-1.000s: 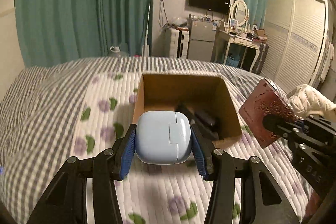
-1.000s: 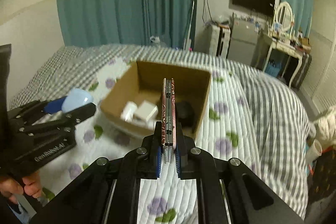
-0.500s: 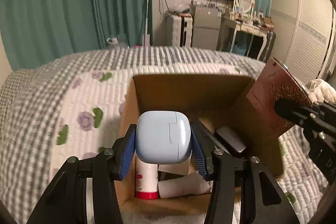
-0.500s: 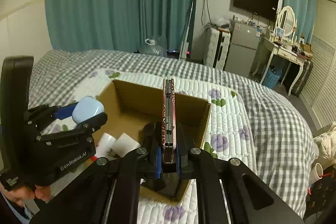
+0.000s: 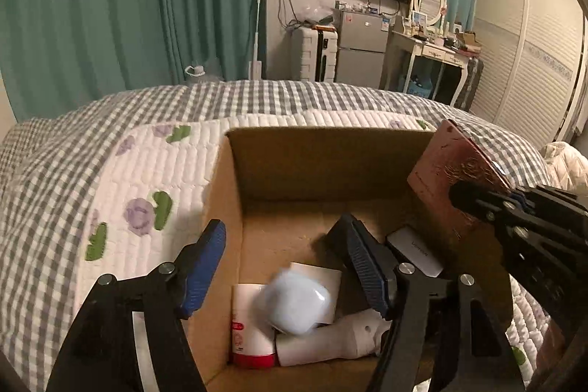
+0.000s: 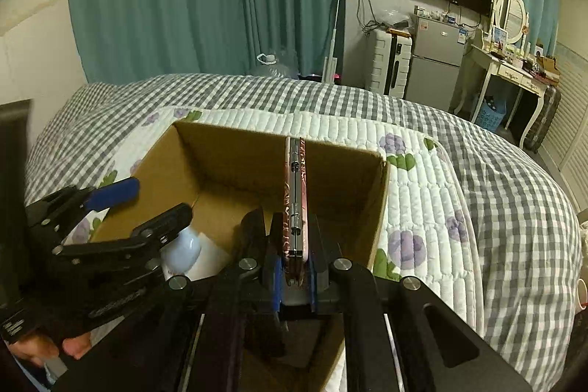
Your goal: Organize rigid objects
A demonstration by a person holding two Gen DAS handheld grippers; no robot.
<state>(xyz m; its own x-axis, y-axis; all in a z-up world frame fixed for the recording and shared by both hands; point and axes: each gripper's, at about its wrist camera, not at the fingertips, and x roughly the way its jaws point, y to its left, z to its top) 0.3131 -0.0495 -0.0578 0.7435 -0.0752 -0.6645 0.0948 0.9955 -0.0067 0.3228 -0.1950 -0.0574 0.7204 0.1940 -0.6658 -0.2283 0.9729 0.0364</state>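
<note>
An open cardboard box (image 5: 323,160) sits on the bed; it also shows in the right wrist view (image 6: 235,153). My left gripper (image 5: 290,267) is open above the box's near left part. The pale blue earbud case (image 5: 296,305), blurred, is below the open fingers among the things inside; it also shows in the right wrist view (image 6: 182,250). My right gripper (image 6: 294,267) is shut on a thin reddish patterned case (image 6: 294,193), held upright on edge over the box's right side. The reddish case also shows in the left wrist view (image 5: 455,179).
Inside the box lie a white tube with a red cap (image 5: 250,329), a white cylinder (image 5: 330,340), a white card (image 5: 316,278) and a grey power bank (image 5: 415,254). The box stands on a floral quilt (image 5: 147,179) over a checked bedspread (image 6: 514,179). A fridge, dressing table and wardrobe stand behind.
My left gripper has opened and let go of the pale blue earbud case, which has dropped into the box. Both grippers have moved closer over the box.
</note>
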